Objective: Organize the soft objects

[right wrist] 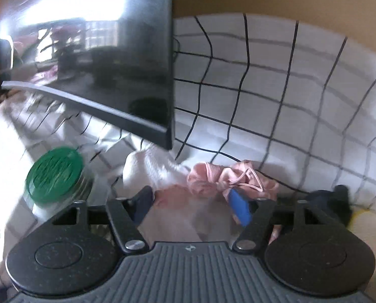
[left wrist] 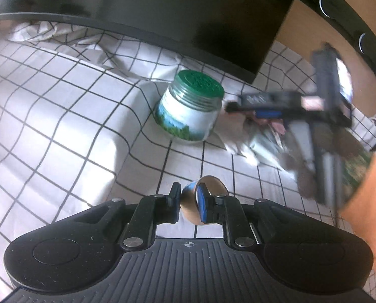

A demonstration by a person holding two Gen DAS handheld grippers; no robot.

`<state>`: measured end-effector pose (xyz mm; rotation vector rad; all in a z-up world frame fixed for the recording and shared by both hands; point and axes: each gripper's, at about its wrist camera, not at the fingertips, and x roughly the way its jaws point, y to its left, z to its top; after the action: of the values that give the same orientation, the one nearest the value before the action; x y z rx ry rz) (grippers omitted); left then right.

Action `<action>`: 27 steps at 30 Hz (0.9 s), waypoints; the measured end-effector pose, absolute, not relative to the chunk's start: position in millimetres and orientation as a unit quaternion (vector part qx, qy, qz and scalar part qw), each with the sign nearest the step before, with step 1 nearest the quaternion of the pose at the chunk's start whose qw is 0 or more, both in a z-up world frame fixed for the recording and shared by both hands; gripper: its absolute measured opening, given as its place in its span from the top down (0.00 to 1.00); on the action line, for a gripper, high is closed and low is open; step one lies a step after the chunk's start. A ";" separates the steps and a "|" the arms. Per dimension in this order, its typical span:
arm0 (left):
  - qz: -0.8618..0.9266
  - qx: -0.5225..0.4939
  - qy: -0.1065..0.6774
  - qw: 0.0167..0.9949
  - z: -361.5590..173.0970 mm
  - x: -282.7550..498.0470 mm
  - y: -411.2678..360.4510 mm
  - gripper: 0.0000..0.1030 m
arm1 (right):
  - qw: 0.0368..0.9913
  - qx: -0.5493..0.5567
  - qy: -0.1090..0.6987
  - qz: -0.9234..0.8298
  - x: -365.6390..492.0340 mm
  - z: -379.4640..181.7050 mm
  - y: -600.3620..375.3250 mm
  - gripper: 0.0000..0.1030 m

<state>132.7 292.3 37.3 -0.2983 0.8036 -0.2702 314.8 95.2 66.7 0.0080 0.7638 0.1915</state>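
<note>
Pink crumpled fabric (right wrist: pixel 241 176) lies just right of the green-lidded glass jar (left wrist: pixel 190 108), so your right gripper (right wrist: pixel 193 207) straddles it, jaws spread, while your left gripper (left wrist: pixel 188 202) pinches a shiny metal disc (left wrist: pixel 200 202).

Daylight washed over the checked cloth (left wrist: pixel 61 106), perhaps from a window at left. Glare streaked the dark monitor (right wrist: pixel 99 58). Motion blur smeared the right gripper (left wrist: pixel 324 131); edges bowed.
</note>
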 end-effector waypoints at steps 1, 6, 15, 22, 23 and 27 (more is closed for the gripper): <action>-0.132 -0.141 0.389 0.901 36.7 131.7 292.3 0.84 | 0.921 0.014 0.379 0.089 321.5 61.6 96.9 0.18; -0.131 -0.137 0.391 0.901 35.2 134.1 294.3 0.84 | 0.910 -0.014 0.410 0.061 330.4 47.8 103.7 0.60; -0.125 -0.150 0.384 0.903 31.9 171.0 287.3 0.84 | 0.892 -0.017 0.438 0.110 270.7 69.8 82.6 0.86; -0.140 -0.145 0.390 0.899 31.8 175.5 276.6 0.84 | 0.862 -0.009 0.485 0.148 222.0 65.7 76.1 0.86; -0.143 -0.143 0.393 0.897 31.4 175.3 275.9 0.84 | 0.857 -0.012 0.490 0.158 214.8 64.4 77.1 0.86; -0.135 -0.107 0.425 0.889 27.8 170.1 270.4 0.84 | 0.874 -0.042 0.442 0.198 187.7 77.4 80.5 0.72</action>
<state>170.1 270.4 27.8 -0.2216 0.8824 -0.2803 187.7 80.5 77.4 -0.0870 0.9234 0.4125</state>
